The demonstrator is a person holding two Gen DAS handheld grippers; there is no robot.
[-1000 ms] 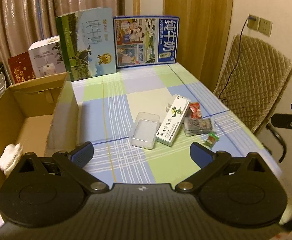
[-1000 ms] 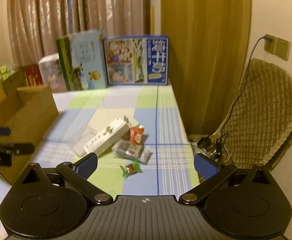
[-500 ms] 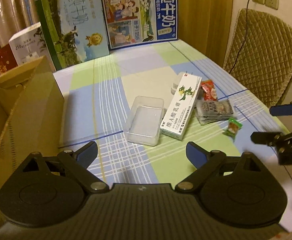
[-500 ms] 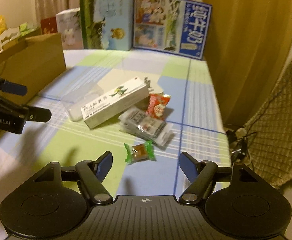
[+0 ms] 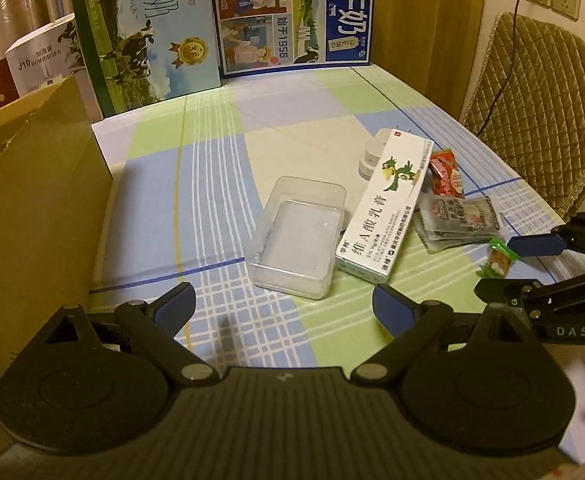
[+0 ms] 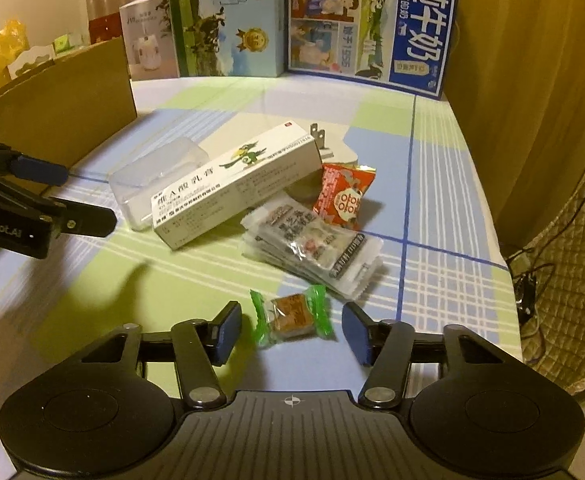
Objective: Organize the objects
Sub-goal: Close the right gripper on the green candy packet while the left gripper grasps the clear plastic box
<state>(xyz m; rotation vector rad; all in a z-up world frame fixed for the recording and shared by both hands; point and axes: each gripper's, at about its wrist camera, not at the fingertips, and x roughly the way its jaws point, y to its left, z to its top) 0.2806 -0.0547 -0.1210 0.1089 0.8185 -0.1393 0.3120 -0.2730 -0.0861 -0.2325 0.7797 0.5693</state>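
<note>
Right wrist: one green candy, two grippers

Right tool closing around green-wrapped candy, untouched.

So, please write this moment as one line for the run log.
left gripper: open, before clear box | right gripper: closing around green candy, pads not touching | cardboard box: left

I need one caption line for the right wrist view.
Right gripper closing around a green-wrapped candy, pads not yet touching, on the checked tablecloth.
</note>
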